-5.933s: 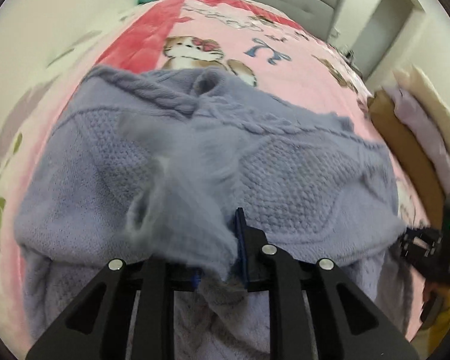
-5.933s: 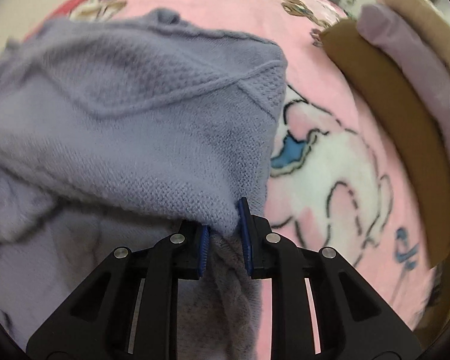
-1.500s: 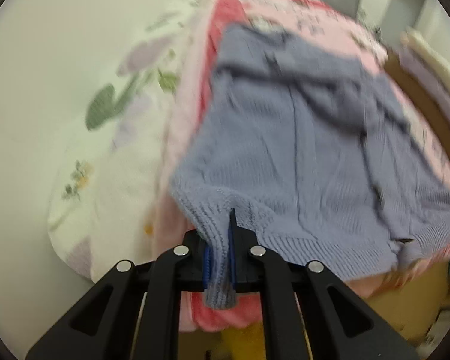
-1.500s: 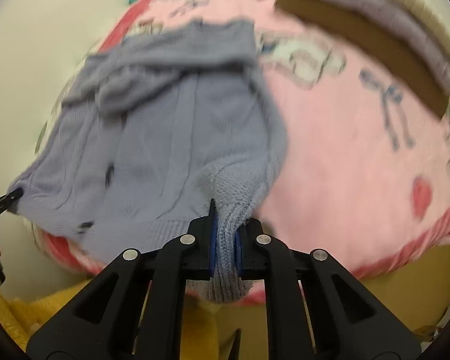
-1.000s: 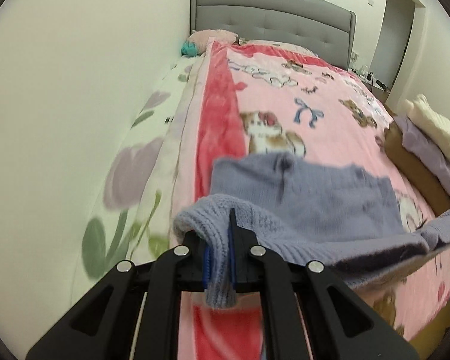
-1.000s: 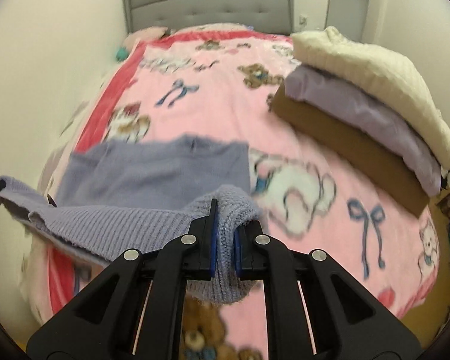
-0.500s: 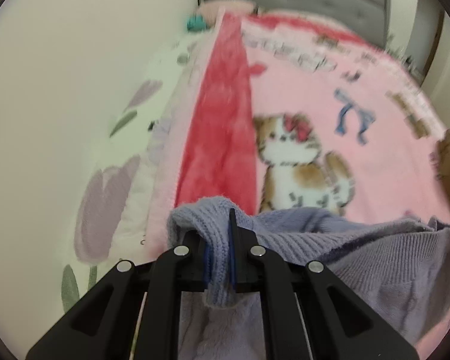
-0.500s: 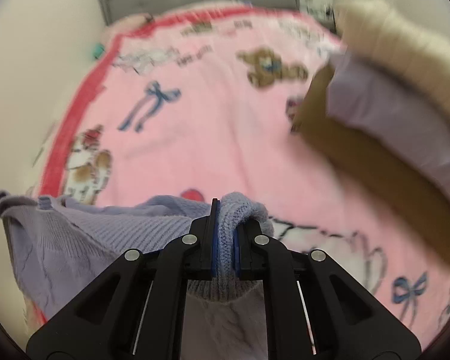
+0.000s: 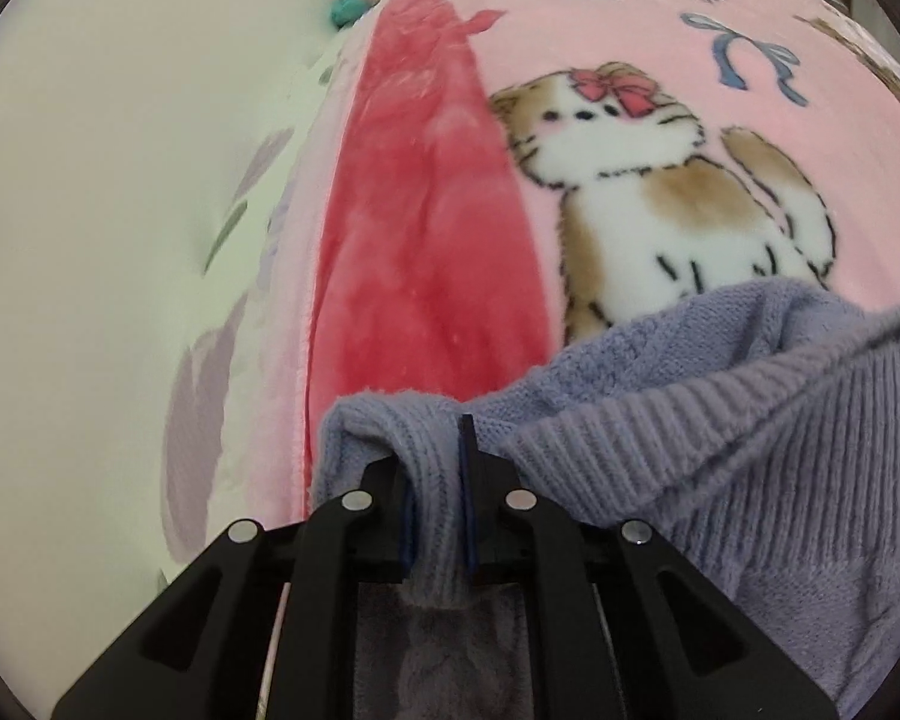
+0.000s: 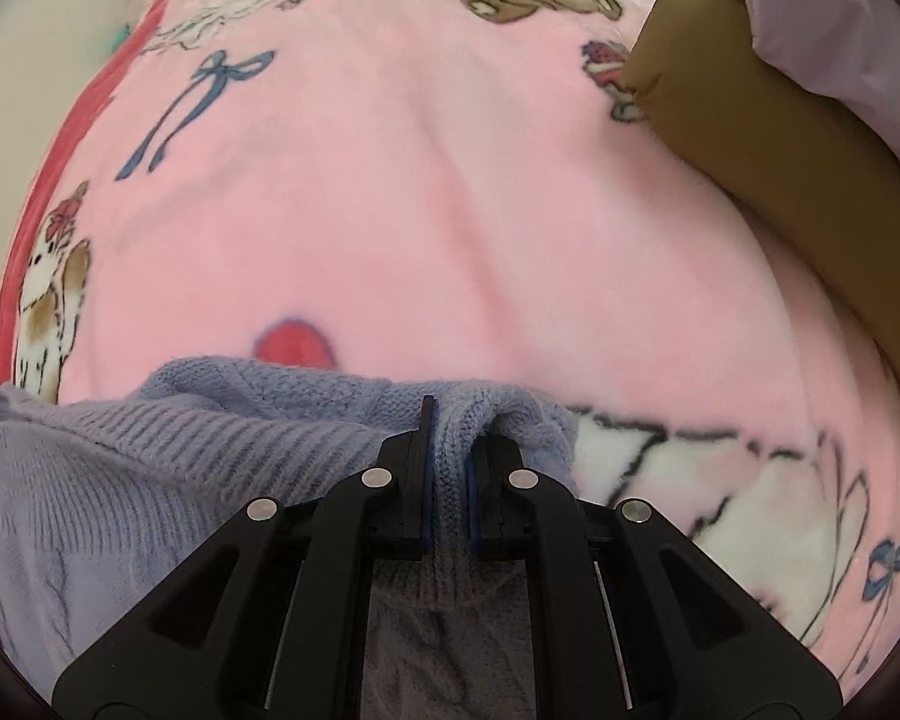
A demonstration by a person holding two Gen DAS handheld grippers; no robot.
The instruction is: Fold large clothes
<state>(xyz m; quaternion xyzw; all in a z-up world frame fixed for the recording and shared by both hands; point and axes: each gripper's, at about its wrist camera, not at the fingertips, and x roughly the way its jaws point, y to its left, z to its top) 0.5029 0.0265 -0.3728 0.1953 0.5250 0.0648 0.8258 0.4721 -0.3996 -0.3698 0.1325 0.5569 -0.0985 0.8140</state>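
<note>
A lavender knit sweater (image 9: 720,450) fills the lower part of both views; in the right wrist view its ribbed hem (image 10: 150,468) stretches to the left. My left gripper (image 9: 435,480) is shut on one ribbed hem corner. My right gripper (image 10: 447,468) is shut on the other corner. Both hold the hem low over the pink cartoon blanket (image 9: 600,60) on the bed, over the folded sweater body beneath. The rest of the sweater is hidden under the grippers.
The blanket's red border (image 9: 420,210) runs along the bed's left side, beside a floral sheet (image 9: 222,324) and the wall. A stack of folded clothes, brown (image 10: 780,138) under lilac (image 10: 840,30), lies at the right of the bed.
Both grippers carried the hem forward over the sweater and came down close to the blanket. The grip on each corner is unchanged.
</note>
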